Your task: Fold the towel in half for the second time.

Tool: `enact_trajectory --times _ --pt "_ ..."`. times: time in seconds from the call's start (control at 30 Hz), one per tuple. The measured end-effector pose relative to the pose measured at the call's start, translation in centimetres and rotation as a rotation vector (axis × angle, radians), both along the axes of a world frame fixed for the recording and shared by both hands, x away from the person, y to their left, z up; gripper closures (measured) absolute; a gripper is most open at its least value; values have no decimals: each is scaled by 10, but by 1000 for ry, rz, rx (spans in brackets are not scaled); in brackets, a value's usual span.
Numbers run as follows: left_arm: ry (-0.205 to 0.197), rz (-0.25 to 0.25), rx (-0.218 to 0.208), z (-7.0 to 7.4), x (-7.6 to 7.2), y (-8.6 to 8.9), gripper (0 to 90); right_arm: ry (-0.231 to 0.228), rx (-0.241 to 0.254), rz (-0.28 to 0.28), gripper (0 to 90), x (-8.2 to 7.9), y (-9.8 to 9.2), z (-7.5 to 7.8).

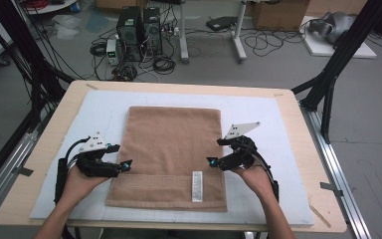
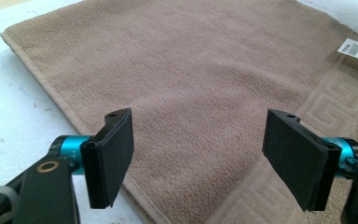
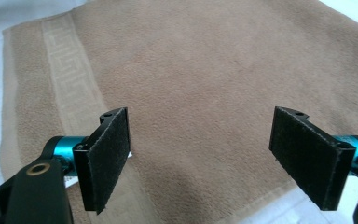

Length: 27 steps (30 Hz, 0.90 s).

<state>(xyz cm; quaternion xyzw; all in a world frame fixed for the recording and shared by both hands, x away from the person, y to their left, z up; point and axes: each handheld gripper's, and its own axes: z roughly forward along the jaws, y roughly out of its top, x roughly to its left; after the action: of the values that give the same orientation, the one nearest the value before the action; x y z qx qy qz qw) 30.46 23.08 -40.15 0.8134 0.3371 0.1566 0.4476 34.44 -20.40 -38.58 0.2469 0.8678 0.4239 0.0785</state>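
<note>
A tan towel (image 1: pixel 171 149) lies spread flat at the middle of a white mat (image 1: pixel 283 149) on a pale wooden table (image 1: pixel 298 112), its long sides running from twelve o'clock to six o'clock in the high view. A woven patterned band (image 1: pixel 154 183) crosses it near the six o'clock end, and a small white care label (image 1: pixel 197 186) rests on that band toward five o'clock. The left gripper (image 1: pixel 128 165), held in the person's left hand (image 1: pixel 79 181), hovers at the towel's nine o'clock edge, and its jaws stand wide apart with nothing between them; in the left gripper view the hem passes just under the left pad (image 2: pixel 109 156). The right gripper (image 1: pixel 211 162), in the right hand (image 1: pixel 253 178), sits at the three o'clock edge, equally wide and empty, its pads above the cloth in the right gripper view. The towel looks soft, light and floppy, with a looped pile that should give the pads good friction; it will likely sag and fold rather than keep any shape, and it is not fragile. The surest hold is probably on the stitched hem at the two side edges or at the near corners, pinching through the full thickness so the fabric does not slip out.
</note>
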Motion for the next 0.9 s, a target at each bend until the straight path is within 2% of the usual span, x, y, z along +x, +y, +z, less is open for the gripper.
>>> enact_trajectory --times 0.1,0.17,0.27,0.37,0.43,0.47,0.53,0.63,0.7,0.77,0.83,0.9 --pt "-2 20 -1 2 5 -1 255 1 -11 -12 197 5 -3 2" --pt "-1 18 26 5 8 -3 259 3 -9 -15 198 9 -4 6" --pt "-7 18 33 11 18 -5 262 -18 -23 -28 202 19 -6 14" --pt "8 27 28 22 35 -7 265 -13 -35 -54 202 36 -9 22" --pt "21 41 40 28 48 -8 267 -9 -41 -68 203 47 -9 29" --pt "24 46 29 29 54 -8 268 -14 -44 -75 203 53 -8 31" --pt "49 76 33 30 70 -5 269 -4 -47 -93 203 64 -7 33" --pt "84 129 14 24 87 1 281 -8 -47 -132 214 79 -7 27" --pt "77 167 29 18 95 1 302 -1 -54 -159 224 88 -8 18" --pt "69 199 33 13 103 2 311 0 -82 -184 230 97 -8 9" --pt "67 222 47 7 111 0 320 8 -94 -212 231 104 -8 -1" --pt "68 223 54 2 116 -2 325 16 -104 -233 235 111 -9 -9"
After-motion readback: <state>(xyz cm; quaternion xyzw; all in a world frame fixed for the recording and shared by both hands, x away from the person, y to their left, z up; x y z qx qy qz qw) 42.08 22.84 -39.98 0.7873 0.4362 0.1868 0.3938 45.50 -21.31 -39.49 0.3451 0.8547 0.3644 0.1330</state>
